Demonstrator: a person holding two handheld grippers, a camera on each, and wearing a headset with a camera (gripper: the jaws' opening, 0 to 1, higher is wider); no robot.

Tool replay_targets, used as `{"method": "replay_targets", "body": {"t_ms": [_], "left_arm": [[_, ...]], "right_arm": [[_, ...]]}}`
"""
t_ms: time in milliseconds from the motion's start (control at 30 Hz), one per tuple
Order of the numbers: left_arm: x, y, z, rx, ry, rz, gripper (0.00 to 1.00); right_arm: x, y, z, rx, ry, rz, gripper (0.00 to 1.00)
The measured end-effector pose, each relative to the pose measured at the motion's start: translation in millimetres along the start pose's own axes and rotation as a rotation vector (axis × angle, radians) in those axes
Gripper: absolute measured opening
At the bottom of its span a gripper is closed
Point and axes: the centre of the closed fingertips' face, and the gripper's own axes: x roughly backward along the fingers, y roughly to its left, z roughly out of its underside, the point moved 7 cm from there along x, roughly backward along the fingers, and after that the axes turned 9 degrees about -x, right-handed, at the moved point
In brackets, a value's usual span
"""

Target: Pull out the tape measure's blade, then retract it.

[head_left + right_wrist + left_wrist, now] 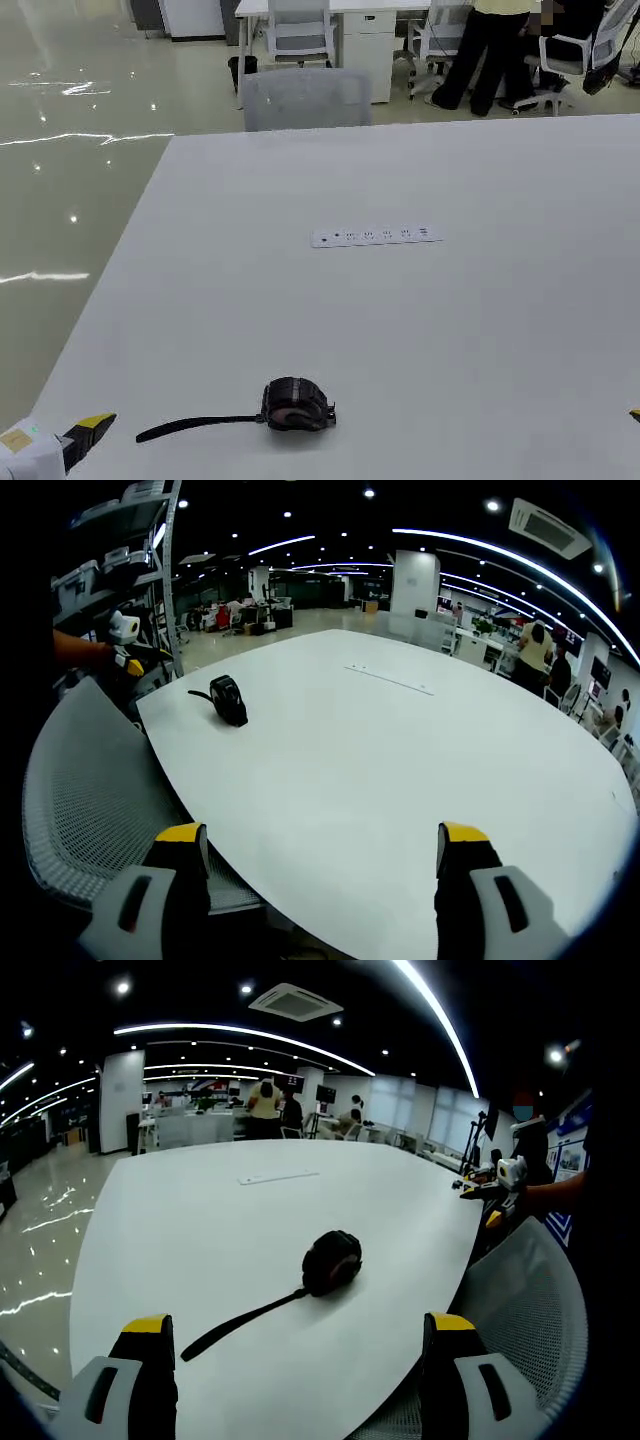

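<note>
Tape measure (296, 404) is lying on the table (450, 330), strap (195, 427) trailing left toward the nearer left gripper (300, 1325); its fingers (150, 1326) and the right gripper's (325, 832) are gaping, empty.

White table (480, 330): tape measure (295, 405), power strip (375, 236)

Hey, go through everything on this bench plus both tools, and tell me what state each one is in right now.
tape measure: lying on the table, not held, no blade pulled out.
strap: stretched out flat beside the case.
power strip: flat on the table, nothing plugged in.
left tool: open, empty, short of the tape measure.
right tool: open, empty, farther from the tape measure.
</note>
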Motion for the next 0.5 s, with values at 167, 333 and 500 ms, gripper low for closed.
{"method": "replay_targets", "body": {"t_ms": [167, 333, 500], "left_arm": [[-2.6, -1.7, 0.4, -0.008, 0.003, 0.016, 1.0], [-8.0, -1.1, 2.3, -0.015, 0.01, 0.034, 1.0], [-11.3, -0.2, -1.0, -0.032, 0.01, 0.046, 1.0]], "right_arm": [[-2.8, 0.7, -3.7, 0.008, -0.001, -0.009, 0.96], [-7.7, 1.8, -9.8, 0.03, 0.006, -0.013, 0.96], [-12.1, 3.0, -15.5, 0.047, 0.007, -0.024, 0.97]]}}
